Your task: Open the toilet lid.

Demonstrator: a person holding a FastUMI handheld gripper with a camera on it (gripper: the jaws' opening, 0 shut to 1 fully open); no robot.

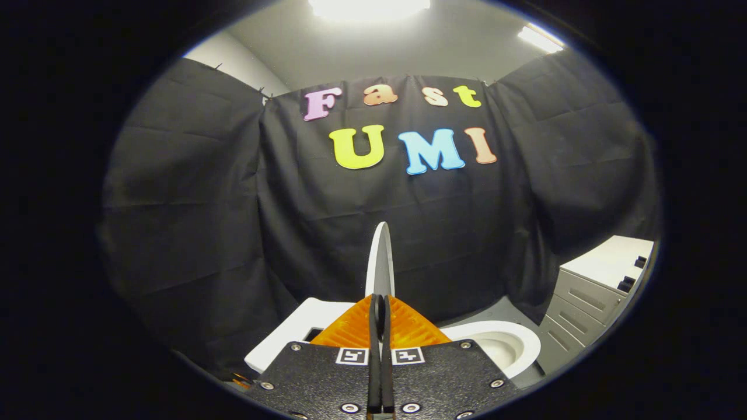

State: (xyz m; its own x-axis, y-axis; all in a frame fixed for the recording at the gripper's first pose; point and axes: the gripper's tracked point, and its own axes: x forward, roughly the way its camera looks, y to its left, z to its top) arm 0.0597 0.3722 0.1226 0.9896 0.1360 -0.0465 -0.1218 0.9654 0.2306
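The white toilet lid (pixel 380 256) shows edge-on as a thin blade that rises straight out from between my fingertips, lifted well off the bowl. My gripper (pixel 380 300) is shut on the lid's edge, with both fingers pressed against its two faces. To the right of the fingers and lower lies the white toilet seat and bowl (pixel 503 345), uncovered. On the left of the fingers is the white body of the toilet (pixel 295 329).
A grey drawer cabinet (pixel 586 298) with a white top stands to the right of the bowl. Black cloth walls (pixel 192 233) close the booth behind and on both sides of the toilet.
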